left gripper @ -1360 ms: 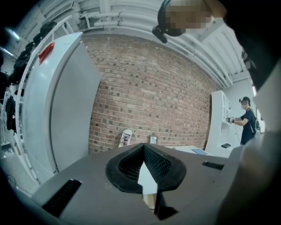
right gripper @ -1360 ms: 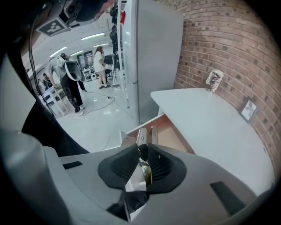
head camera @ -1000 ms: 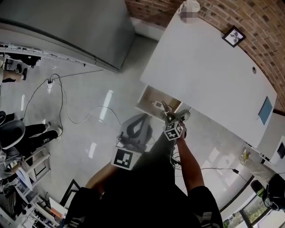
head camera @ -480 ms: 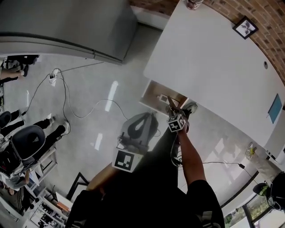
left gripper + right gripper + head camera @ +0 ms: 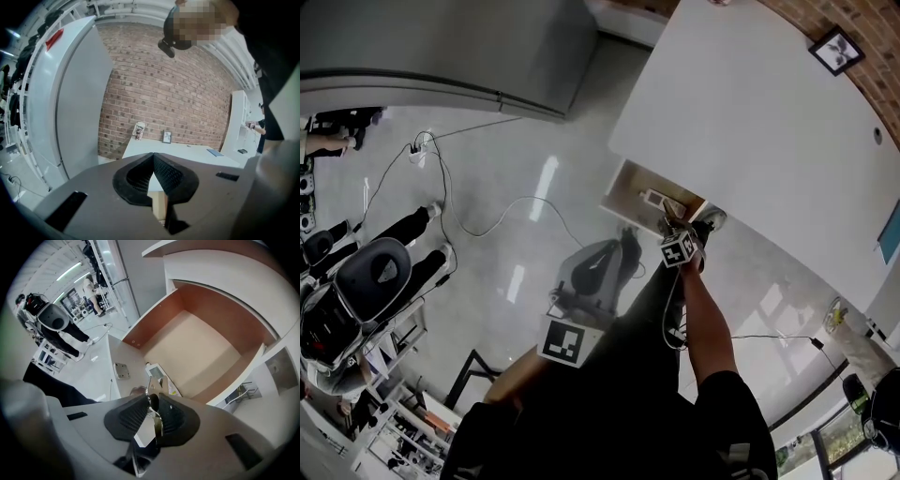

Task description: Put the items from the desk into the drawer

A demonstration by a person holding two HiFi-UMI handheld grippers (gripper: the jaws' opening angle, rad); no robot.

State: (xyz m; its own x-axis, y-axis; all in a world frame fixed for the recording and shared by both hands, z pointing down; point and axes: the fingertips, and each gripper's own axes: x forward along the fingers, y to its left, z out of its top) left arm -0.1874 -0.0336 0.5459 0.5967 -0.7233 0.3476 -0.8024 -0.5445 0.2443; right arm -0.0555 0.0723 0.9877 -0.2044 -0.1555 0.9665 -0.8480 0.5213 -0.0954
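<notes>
Your right tool (image 5: 674, 235), a small metal item (image 5: 667, 222) at its tip, reaches over the open drawer (image 5: 623, 184) beside the white surface (image 5: 750, 122); your left tool (image 5: 622, 248) hangs above the floor (image 5: 487, 216).

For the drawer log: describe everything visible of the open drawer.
The drawer is pulled open from under the white desk. Its floor looks pale tan, its side walls reddish-brown board. It is mostly bare: a small white device with a screen lies in it at the pulled-out end. The right gripper, shut on a metal item, hangs over that end.
</notes>
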